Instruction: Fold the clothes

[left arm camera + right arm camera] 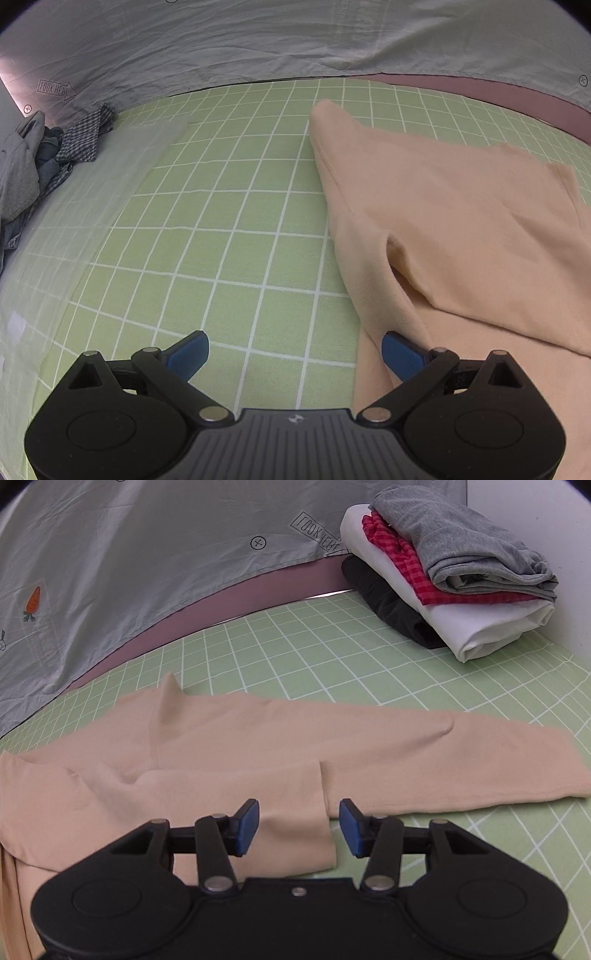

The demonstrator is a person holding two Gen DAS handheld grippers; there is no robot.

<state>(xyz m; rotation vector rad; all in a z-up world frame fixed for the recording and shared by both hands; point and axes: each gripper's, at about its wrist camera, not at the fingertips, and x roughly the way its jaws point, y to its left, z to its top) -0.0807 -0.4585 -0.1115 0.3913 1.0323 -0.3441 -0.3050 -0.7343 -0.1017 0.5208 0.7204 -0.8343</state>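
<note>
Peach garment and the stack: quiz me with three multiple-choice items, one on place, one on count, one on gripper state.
1. Where is the folded stack in the right wrist view?
A. far right corner of the mat
B. on the peach garment
C. between the fingers

2. How many items show in the stack?
A. two
B. four
C. six

3. How are the grippers?
A. both shut on cloth
B. only the left open
C. both open

Answers: 1 A, it sits at the mat's far right corner. 2 B, black, white, red check and grey layers. 3 C, the left gripper and right gripper show wide gaps, gripping nothing.
</note>
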